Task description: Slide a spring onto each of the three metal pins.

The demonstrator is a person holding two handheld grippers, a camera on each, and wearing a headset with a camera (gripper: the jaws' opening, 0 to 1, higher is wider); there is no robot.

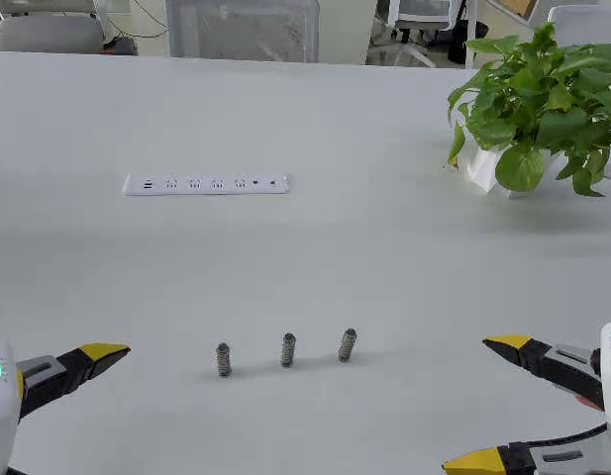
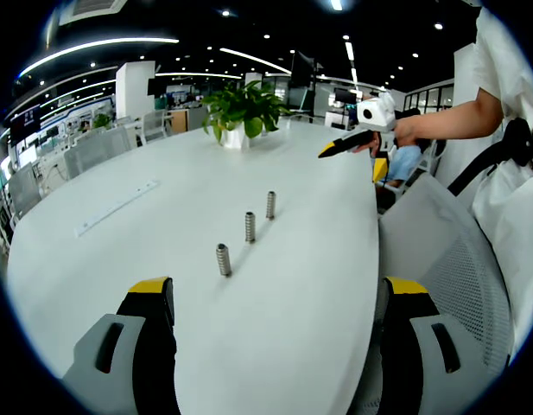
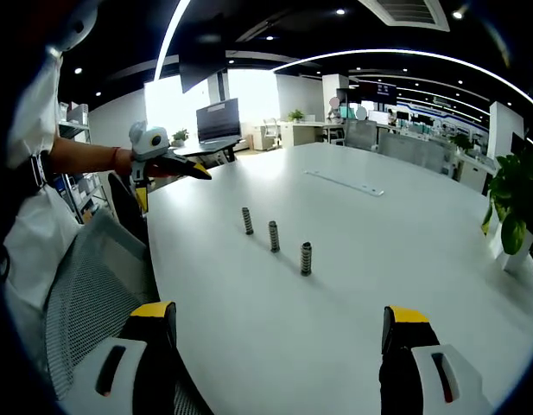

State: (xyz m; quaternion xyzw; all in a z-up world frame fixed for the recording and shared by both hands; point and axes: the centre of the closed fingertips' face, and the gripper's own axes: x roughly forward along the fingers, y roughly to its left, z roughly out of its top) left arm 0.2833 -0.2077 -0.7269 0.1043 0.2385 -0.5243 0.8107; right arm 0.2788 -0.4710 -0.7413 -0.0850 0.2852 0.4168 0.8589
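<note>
Three short metal pins stand upright in a row on the white table (image 1: 384, 257), each with a coiled spring around it: the left one (image 1: 224, 359), the middle one (image 1: 288, 349) and the right one (image 1: 348, 344). The same row appears in the left gripper view (image 2: 247, 226) and the right gripper view (image 3: 274, 236). My left gripper (image 2: 279, 290) is open and holds nothing, well left of the row; one of its yellow fingertips (image 1: 99, 353) shows in the head view. My right gripper (image 1: 491, 401) is open, empty and well right of the row.
A white power strip (image 1: 206, 184) lies farther back on the table. A potted green plant (image 1: 543, 99) stands at the back right. Grey chairs (image 1: 241, 28) line the far edge, and a mesh chair (image 2: 447, 251) sits at the near edge.
</note>
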